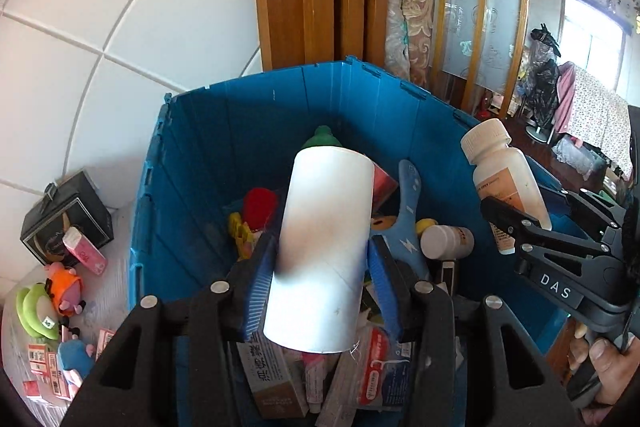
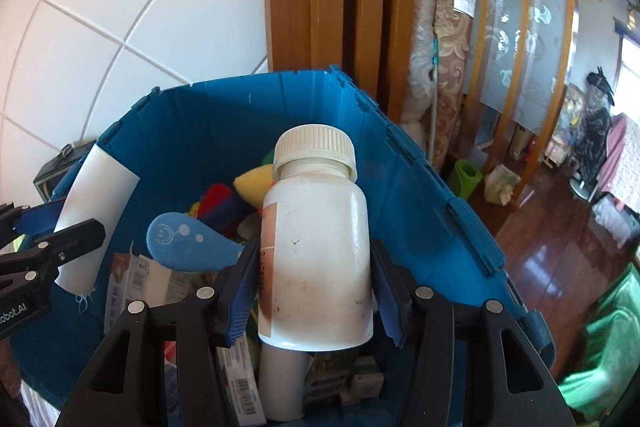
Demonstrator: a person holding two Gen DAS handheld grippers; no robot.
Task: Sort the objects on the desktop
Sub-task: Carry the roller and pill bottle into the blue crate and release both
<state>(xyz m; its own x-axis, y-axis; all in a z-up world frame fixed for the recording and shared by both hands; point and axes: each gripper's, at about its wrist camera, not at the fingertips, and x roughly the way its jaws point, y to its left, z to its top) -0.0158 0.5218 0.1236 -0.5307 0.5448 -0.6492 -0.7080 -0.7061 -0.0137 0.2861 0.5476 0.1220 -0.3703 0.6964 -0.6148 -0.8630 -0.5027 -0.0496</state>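
Above the blue crate (image 1: 240, 131), your left gripper (image 1: 320, 267) has its fingers clamped on the green-capped white bottle (image 1: 324, 227); your right gripper (image 2: 314, 287) pinches the white pill bottle (image 2: 316, 239) beside it.

There is 1 blue crate (image 1: 224, 147), filling the middle of both views. 2 hand-held grippers are in view: the left hand-held gripper (image 1: 320, 263) and the right hand-held gripper (image 2: 316, 279), each with 2 blue pads. White containers number 3: 1 green-capped bottle (image 1: 324, 227), 1 white pill bottle (image 2: 316, 247), and 1 smaller white bottle (image 1: 444, 241) lying in the crate at 3 o'clock of the green-capped one. 1 blue smiley-faced paddle (image 2: 180, 239) lies inside. On the tabletop (image 1: 116, 267) at 9 o'clock of the crate sit 1 black box (image 1: 60, 223), 1 pink packet (image 1: 86, 251) and at least 3 plush toys (image 1: 64, 287). The small cartons cannot be counted.
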